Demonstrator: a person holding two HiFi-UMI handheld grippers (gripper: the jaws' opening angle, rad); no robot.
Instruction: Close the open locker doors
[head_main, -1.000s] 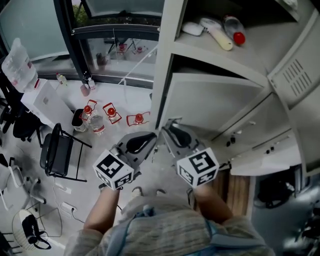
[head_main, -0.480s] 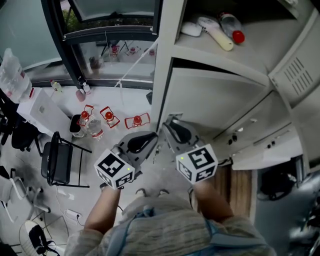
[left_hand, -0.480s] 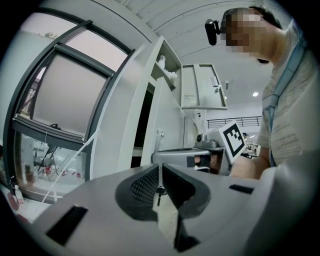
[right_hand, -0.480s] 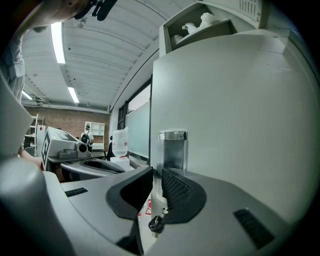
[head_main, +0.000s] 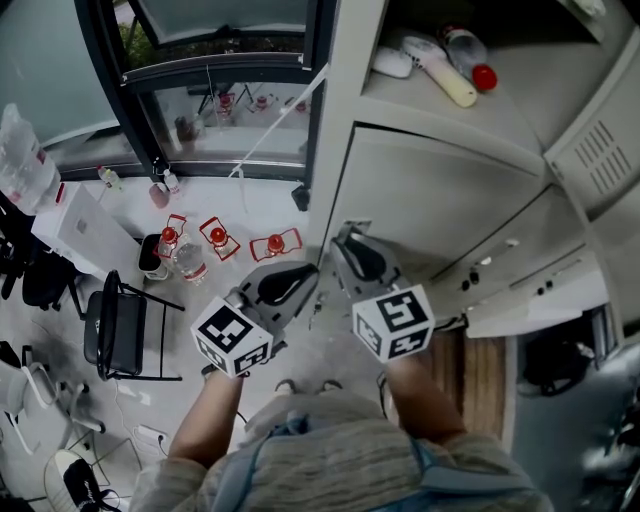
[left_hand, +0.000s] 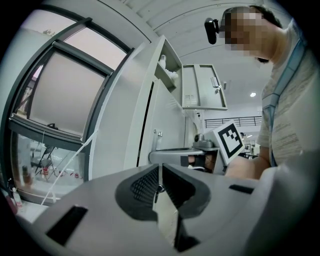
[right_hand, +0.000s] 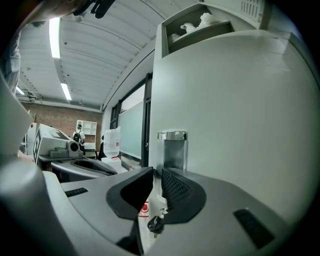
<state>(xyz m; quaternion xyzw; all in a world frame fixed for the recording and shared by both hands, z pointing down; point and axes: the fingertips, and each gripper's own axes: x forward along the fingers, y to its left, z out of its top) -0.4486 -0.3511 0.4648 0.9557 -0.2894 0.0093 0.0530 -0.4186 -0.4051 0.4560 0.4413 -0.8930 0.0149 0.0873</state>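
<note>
Door (head_main: 440, 195) front and centre: a flat grey locker panel, sitting all but flush in its frame just under the open top compartment (head_main: 520, 95), where a red-capped bottle (head_main: 468, 52) lies. The right gripper (head_main: 345, 236) noses up at the panel's left edge. Its own view shows the chrome latch handle (right_hand: 172, 149) just ahead of the tips. Its jaws are easing closed, only a thin slit left between them and nothing caught in it. The left gripper (head_main: 308, 270) hangs just beside it, off the locker, jaws pressed together and empty.

This looks like thin sheet steel: light, stiff, free on its hinges and slick to the touch, so pinching it is pointless. A flat push near the latch edge, far from the hinges, should seat it. Go firm but not hard, since a panel like this can bounce back open.

Further out there's more work waiting. A vented door (head_main: 600, 150) stands swung out at upper right, and lower doors (head_main: 530, 305) hang open towards the person.
</note>
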